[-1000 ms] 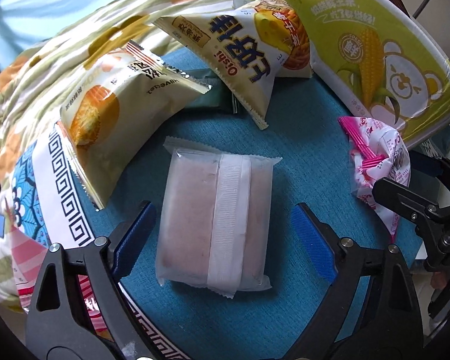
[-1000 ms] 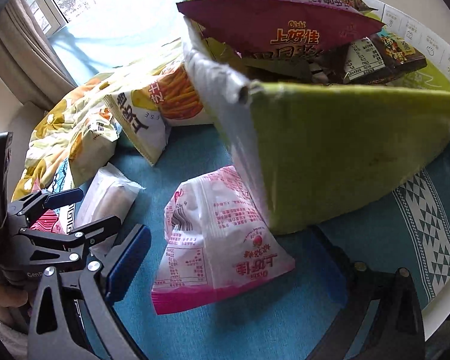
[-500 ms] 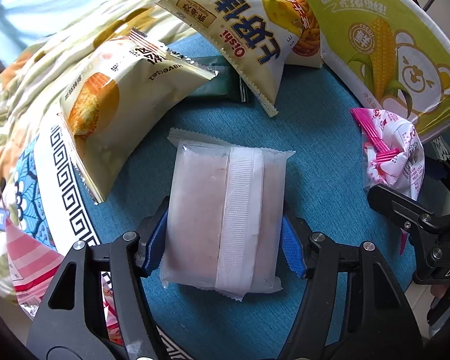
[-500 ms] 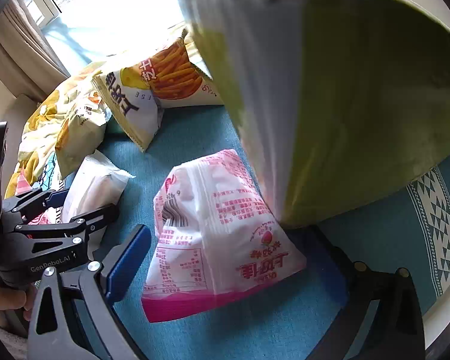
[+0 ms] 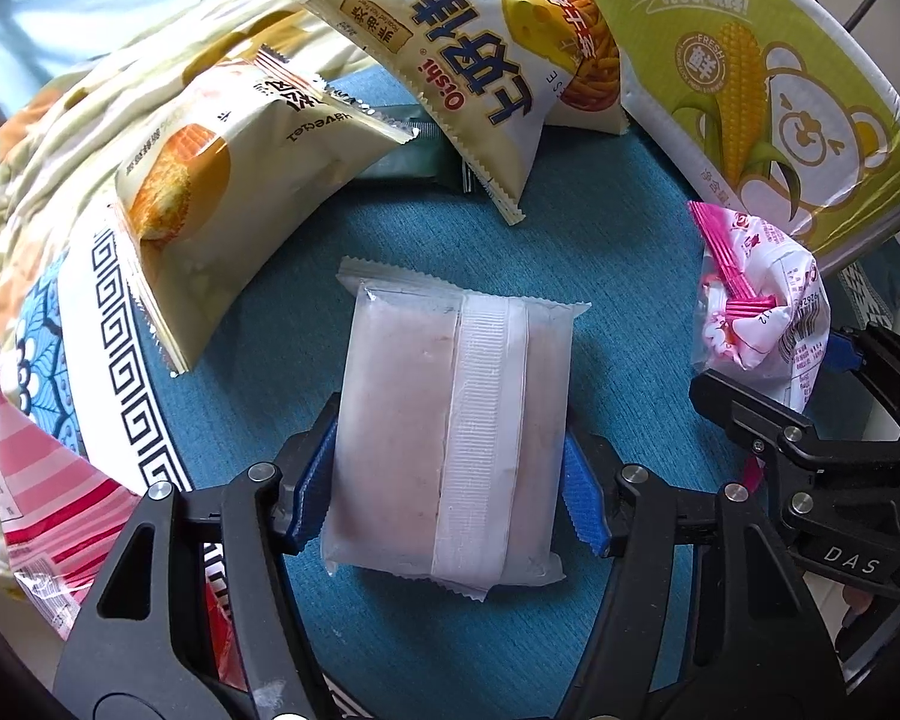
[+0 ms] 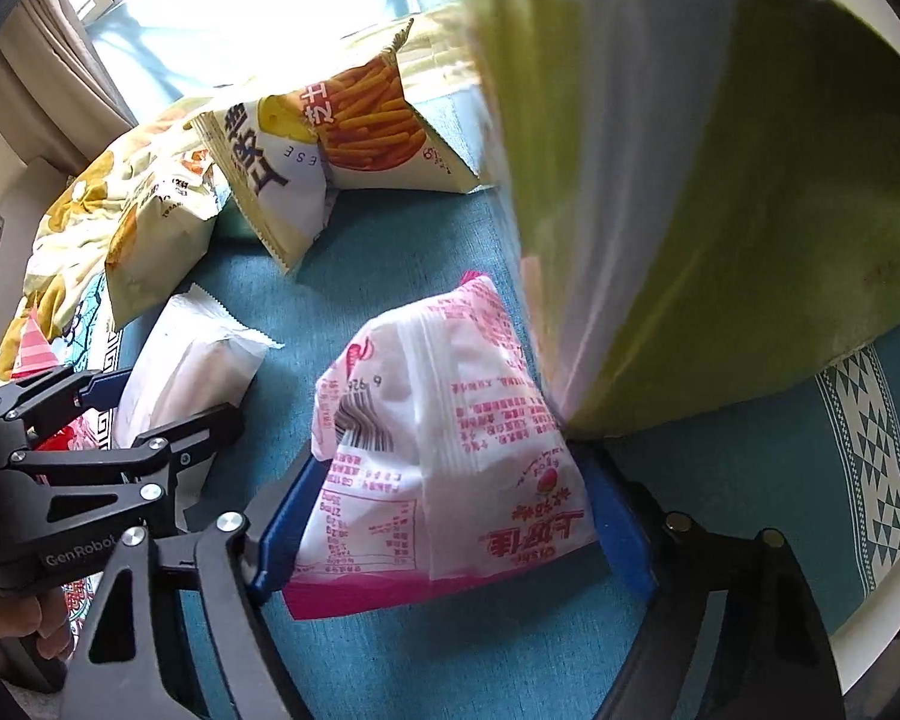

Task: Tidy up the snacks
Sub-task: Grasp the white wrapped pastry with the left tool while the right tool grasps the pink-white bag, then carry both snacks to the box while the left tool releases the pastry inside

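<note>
The clear packet (image 5: 450, 450) is lying flat on the teal surface (image 5: 618, 252), and the left claw (image 5: 450, 492) is pinching it, blue pads pressing on both long edges. The grab looks done on that side. Next door, the pink bag (image 6: 444, 456) is leaning against the foot of the green box (image 6: 750, 210), and the right claw (image 6: 450, 534) is closing on it right now: the left pad is touching the bag's edge, the far pad is half hidden behind the wrapper, so I cannot tell whether it is pressing yet.

So this is looking like the pick-up step, two snacks at once. The next move is calling for a straight lift on both sides, then a carry over the box wall and a drop inside. The pink bag is puffy and slick, so it may be squirming as the pads squeeze; the flat packet should be riding steady.

Further out, the cheese-stick bag (image 5: 486, 90) and the yellow bag (image 5: 210, 204) are waiting behind, with a dark green packet (image 5: 414, 162) mostly buried under them. A striped pink wrapper (image 5: 42, 498) is cut off at the left edge. The box's inside is not showing in either view; its near wall is a blur in the right view. What the clear packet holds is hard to read through the film.
</note>
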Tool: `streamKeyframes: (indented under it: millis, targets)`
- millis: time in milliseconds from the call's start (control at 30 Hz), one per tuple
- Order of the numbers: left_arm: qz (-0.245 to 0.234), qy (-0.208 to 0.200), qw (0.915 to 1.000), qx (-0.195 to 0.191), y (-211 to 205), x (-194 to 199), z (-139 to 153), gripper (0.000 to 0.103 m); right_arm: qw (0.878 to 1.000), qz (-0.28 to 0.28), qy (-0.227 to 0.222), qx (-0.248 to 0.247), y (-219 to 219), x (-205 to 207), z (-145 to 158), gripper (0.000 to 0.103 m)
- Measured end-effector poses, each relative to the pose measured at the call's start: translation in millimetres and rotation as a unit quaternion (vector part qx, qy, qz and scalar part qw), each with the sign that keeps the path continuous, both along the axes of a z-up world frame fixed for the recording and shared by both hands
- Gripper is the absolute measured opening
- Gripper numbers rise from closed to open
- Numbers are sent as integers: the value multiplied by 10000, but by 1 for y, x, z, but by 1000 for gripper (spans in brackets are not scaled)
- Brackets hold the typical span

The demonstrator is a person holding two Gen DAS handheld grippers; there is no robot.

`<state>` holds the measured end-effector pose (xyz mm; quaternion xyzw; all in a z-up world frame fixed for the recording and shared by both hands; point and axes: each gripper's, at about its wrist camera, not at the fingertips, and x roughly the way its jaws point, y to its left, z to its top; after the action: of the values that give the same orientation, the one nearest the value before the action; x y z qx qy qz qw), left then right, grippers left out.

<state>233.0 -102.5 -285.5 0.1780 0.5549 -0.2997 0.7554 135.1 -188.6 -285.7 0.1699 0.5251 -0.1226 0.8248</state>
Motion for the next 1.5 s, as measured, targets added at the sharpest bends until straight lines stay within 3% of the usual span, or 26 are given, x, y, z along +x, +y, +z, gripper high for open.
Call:
streamKeyframes:
  millis: [167,300,600,800,1000,1267,1500]
  targets:
    - [89,120,9998,-89,6,-2,2,60,9997,159,-12,-199,18,4,4,59]
    - [157,133,9997,-151,13,-7,7,60,10000,12,-13,-88,15,3,8,47]
    - [233,119,9990,-358,17,-12,37,60,9998,112,-173,15,6,-3,29,44]
    - [278,-4,9978,-610,19,-19,80,60,9988,263,-408,17,13,-15,69,44]
    - [309,-252,9956,-851,6,-29,132,60,9967,274,-759,-36,7,-52,124,44]
    - [530,-686,9892,-1184,-45,-38,186,60,9895,191,-1359,-445,-46,-78,196,44]
    - [1102,-656,9825,-1351,-111,-44,194,60,9875,343,-1439,-548,-125,-65,208,44]
